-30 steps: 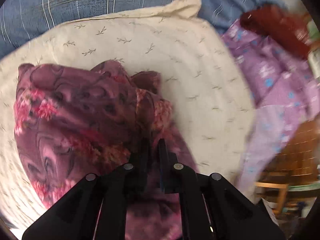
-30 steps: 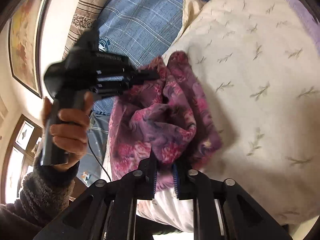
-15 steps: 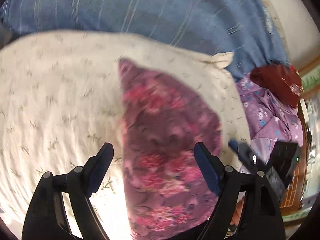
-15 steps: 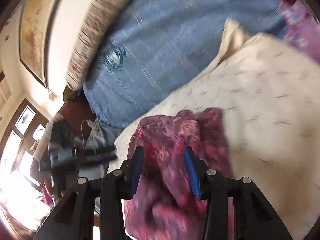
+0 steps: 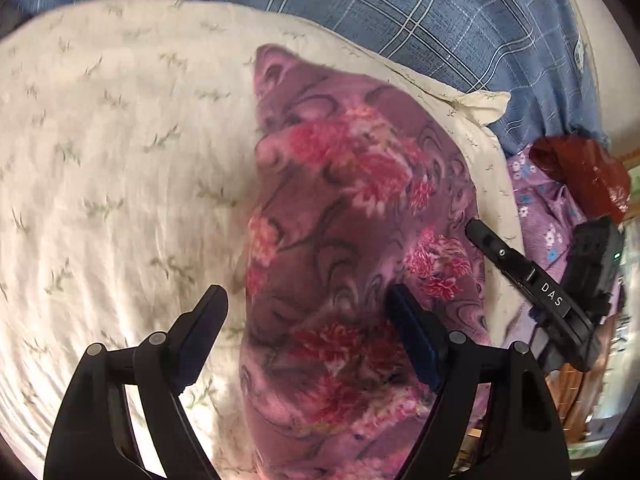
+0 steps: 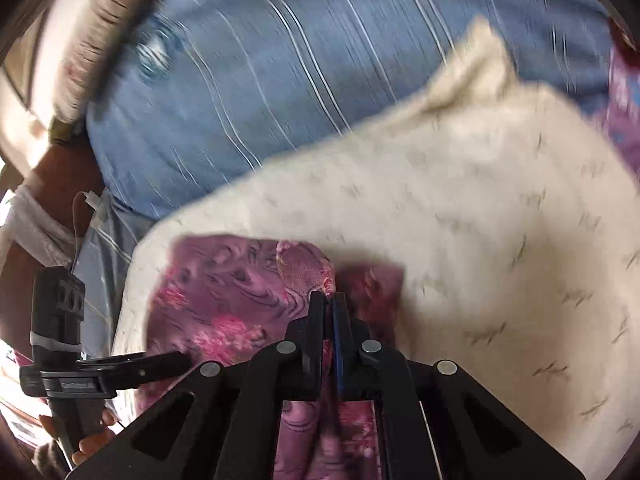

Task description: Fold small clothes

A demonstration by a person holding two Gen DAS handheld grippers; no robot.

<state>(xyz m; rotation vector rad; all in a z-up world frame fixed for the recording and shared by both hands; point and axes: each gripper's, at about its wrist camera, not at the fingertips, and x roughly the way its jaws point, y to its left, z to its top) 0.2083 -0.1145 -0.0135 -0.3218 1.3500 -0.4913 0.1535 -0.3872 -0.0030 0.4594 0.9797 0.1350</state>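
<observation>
A small purple garment with pink flowers [image 5: 352,240] lies in a long folded strip on a cream pillow [image 5: 120,160]. My left gripper [image 5: 308,308] is open just above its near part, one finger over the pillow and one over the cloth. My right gripper [image 6: 330,300] has its jaws together with a fold of the same garment [image 6: 224,292] between its fingertips. The right gripper also shows in the left wrist view [image 5: 528,276] at the garment's right edge. The left gripper shows in the right wrist view [image 6: 160,364], low at the left by the cloth.
The pillow [image 6: 480,240] rests on a blue checked bedsheet [image 5: 420,12]. A lilac flowered cloth [image 5: 544,216] and a dark red bag [image 5: 580,172] lie to the right. A striped cushion [image 6: 112,20] leans at the far left.
My left gripper let go of the garment and opened wide. The bunched cloth now lies as a long strip. My right gripper opened, then shut again on a fold.
</observation>
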